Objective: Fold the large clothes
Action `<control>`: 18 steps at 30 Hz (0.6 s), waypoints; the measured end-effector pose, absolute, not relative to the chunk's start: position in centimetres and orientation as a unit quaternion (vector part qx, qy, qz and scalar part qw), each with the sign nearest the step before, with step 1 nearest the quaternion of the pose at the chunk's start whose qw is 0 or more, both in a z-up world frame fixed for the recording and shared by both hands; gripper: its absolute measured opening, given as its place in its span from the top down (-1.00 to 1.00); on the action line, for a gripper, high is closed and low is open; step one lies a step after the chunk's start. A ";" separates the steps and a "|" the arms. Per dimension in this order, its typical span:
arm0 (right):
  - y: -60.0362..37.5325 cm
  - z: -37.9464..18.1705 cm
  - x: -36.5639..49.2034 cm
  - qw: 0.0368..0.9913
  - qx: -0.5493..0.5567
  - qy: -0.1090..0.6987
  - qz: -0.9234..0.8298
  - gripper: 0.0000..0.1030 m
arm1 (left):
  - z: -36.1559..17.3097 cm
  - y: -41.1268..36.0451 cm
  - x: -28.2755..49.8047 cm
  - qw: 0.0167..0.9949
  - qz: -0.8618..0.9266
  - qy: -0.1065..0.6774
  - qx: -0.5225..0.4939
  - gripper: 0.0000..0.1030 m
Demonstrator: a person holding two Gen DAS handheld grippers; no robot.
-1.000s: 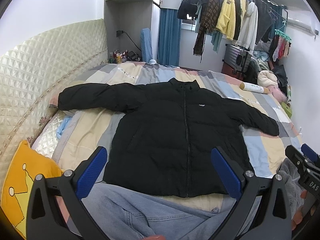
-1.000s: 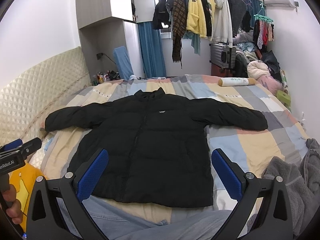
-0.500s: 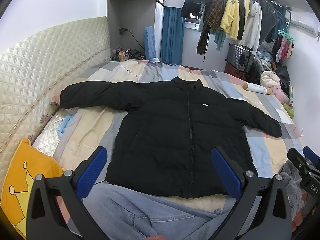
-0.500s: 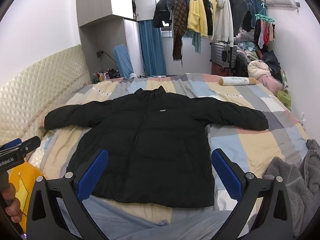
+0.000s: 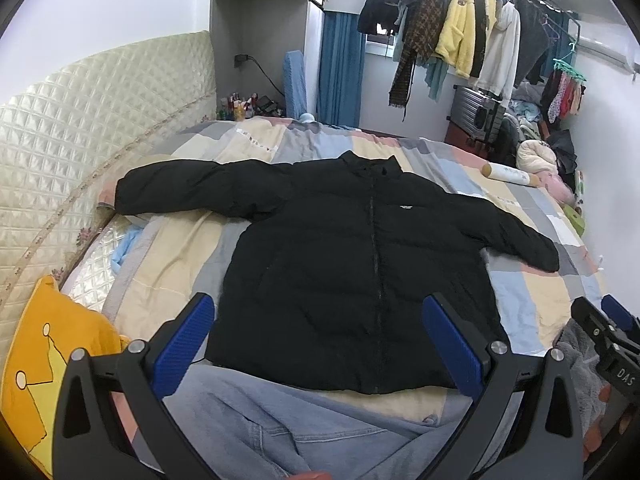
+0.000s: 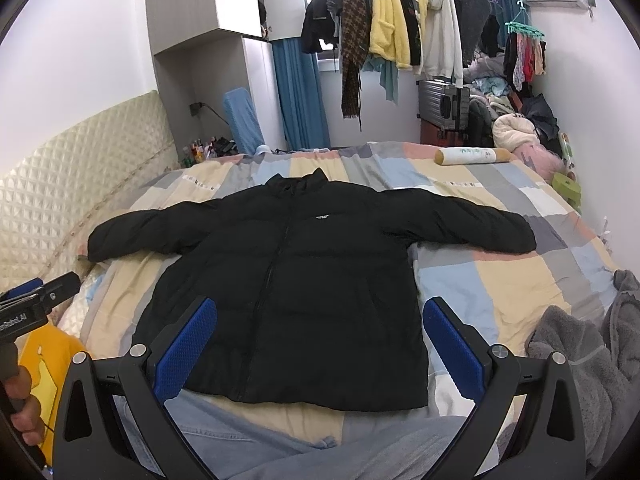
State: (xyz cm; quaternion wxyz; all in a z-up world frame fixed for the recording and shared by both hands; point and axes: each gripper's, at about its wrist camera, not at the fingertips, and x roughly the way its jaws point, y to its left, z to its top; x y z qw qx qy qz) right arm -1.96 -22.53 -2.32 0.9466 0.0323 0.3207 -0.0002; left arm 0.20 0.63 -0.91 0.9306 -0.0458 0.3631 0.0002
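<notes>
Black jacket [image 5: 340, 264] lies spread on the bed beyond both gaping, empty tongs [image 5: 320, 344] [image 6: 320, 344].

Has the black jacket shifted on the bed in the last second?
No. The black puffer jacket lies spread flat as before, its sleeve cuff on the same grey patch of the patchwork bedspread; only the camera drifted slightly.

"DAS" | right tool [image 5: 618, 364] || "nRobot.AI" | left tool [image 6: 24, 314]
</notes>
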 end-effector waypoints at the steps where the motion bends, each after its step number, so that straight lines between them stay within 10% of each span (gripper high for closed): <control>1: -22.6 -2.3 -1.9 0.947 0.031 0.320 0.000 -1.00 | -0.9 0.5 0.2 0.931 0.000 0.363 -0.045 -1.00; 18: -25.7 -3.4 2.1 0.947 0.038 0.319 0.014 -1.00 | 0.4 -2.7 4.0 0.939 -0.012 0.343 -0.026 -1.00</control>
